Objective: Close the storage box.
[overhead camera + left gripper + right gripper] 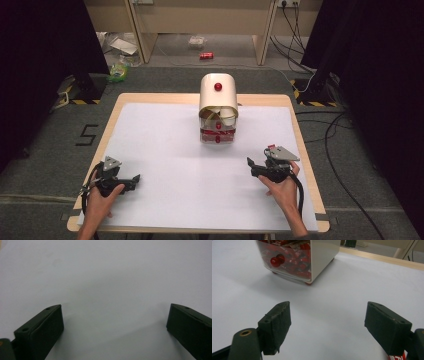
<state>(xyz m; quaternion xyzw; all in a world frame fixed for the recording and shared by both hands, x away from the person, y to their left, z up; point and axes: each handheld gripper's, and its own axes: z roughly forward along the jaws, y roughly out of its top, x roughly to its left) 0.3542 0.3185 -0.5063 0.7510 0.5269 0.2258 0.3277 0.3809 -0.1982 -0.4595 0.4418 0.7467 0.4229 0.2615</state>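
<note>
High view first: the left gripper [134, 179] rests low on the white sheet [165, 150] near the table's front left corner, held by the person's left hand [102, 200], its jaws pointing toward the middle of the sheet. Left gripper view shows those two black jaws spread wide apart, with bare white sheet [105, 285] between and beyond them and nothing held.

The right gripper [251, 164] sits near the front right of the sheet, held by the right hand [282, 190], with the grey three-cornered plate [283, 153] on top and a cable trailing back past the wrist. Its jaws point inward and away from the person. In the right gripper view the right gripper [327, 317] stands with jaws spread wide and empty, white sheet showing in the gap.

Ahead of the right gripper, well apart from it, stands the small cream cabinet [218, 107] with a rounded top, set upright at the far middle of the sheet. A red knob [218, 86] sits on its domed lid, which is raised over pale contents I cannot identify. Below is a clear drawer [287, 257] packed with red packets, with its own red knob [277, 260] facing the person. From the right gripper, the cabinet lies forward and to the left; from the left gripper it lies forward and to the right, farther still. Neither gripper touches it.
</note>
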